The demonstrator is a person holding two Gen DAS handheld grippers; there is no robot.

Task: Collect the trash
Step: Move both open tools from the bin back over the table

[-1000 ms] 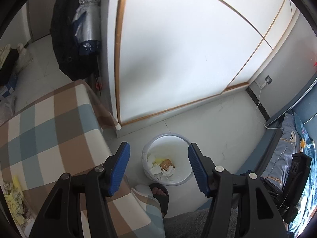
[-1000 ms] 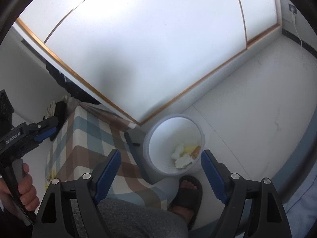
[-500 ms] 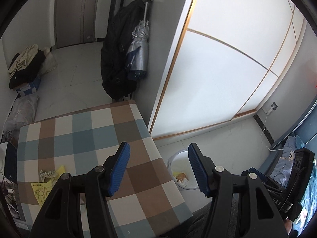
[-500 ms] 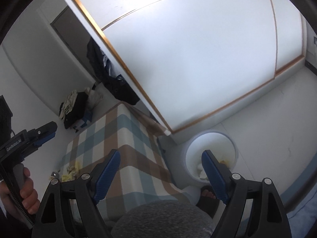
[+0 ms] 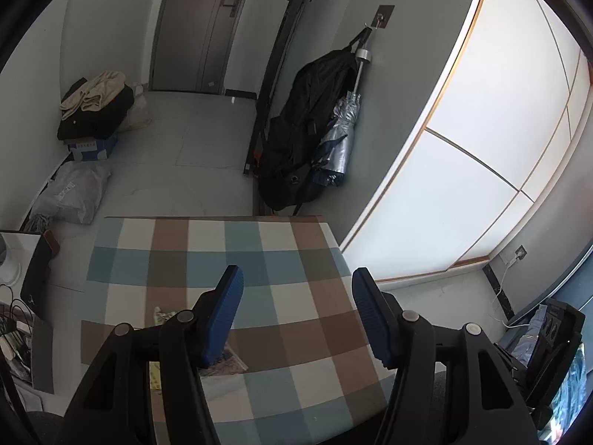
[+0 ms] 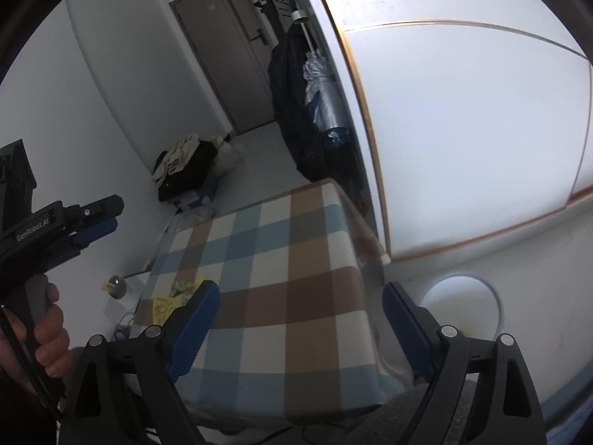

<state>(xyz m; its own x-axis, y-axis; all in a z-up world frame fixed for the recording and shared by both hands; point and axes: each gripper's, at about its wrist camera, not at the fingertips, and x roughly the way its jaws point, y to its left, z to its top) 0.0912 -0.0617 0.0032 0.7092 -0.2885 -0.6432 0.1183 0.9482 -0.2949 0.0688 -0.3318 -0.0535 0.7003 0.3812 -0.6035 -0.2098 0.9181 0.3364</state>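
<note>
Both grippers are held above the checked bench (image 5: 281, 285), jaws spread wide and empty, presumably positioned for a fresh pick. Left gripper (image 5: 296, 311) faces the bench's near-left area, where the remaining trash (image 6: 174, 296) lies: yellow paper and what appears to be a crumpled wrapper, partly hidden by its finger. Right gripper (image 6: 300, 330) hovers nearer the white bin (image 6: 467, 304) on the floor beside the bench.
</note>
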